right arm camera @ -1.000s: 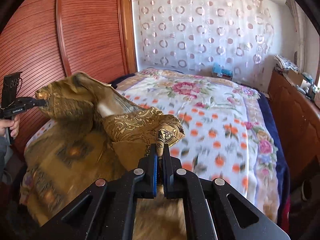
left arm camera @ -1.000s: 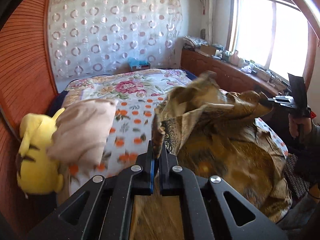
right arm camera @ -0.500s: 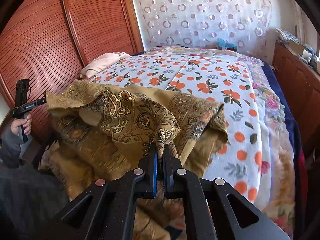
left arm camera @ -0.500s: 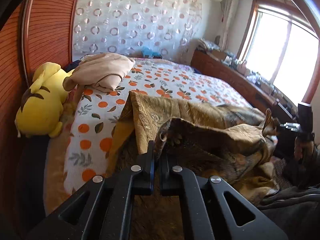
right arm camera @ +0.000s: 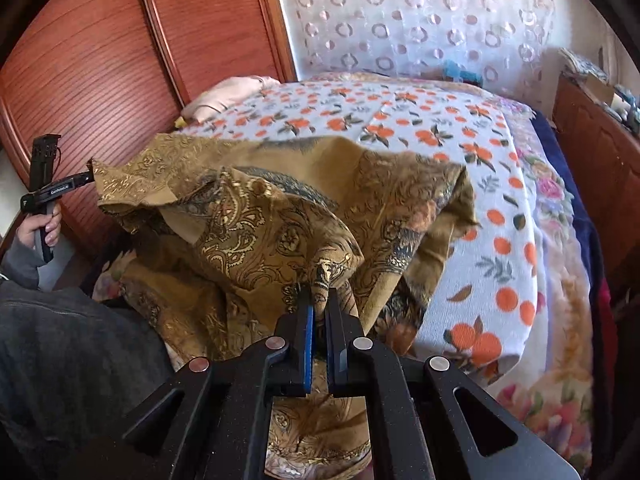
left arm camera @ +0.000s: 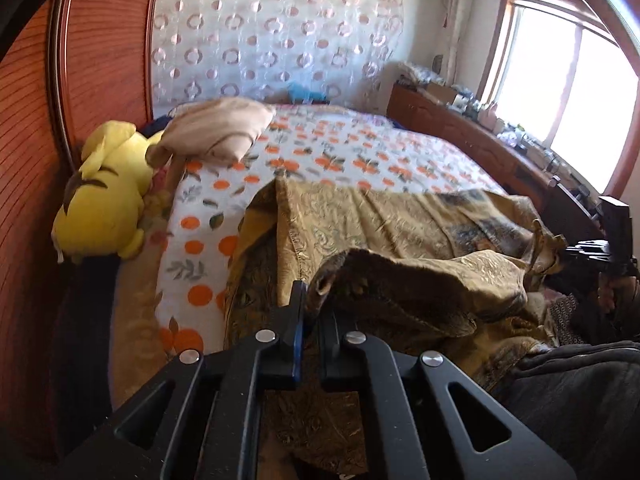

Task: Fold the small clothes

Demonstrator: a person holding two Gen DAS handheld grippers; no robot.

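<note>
Gold paisley garment (right arm camera: pixel 280 216), rumpled, half draped over bed (right arm camera: pixel 500 200). Left claw (left arm camera: pixel 314 300) pinched onto one corner; right claw (right arm camera: pixel 320 300) pinched onto another.

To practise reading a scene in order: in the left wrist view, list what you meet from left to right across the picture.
Wooden wardrobe → yellow plush toy → beige pillow → gold patterned cloth → right claw → window.
</note>
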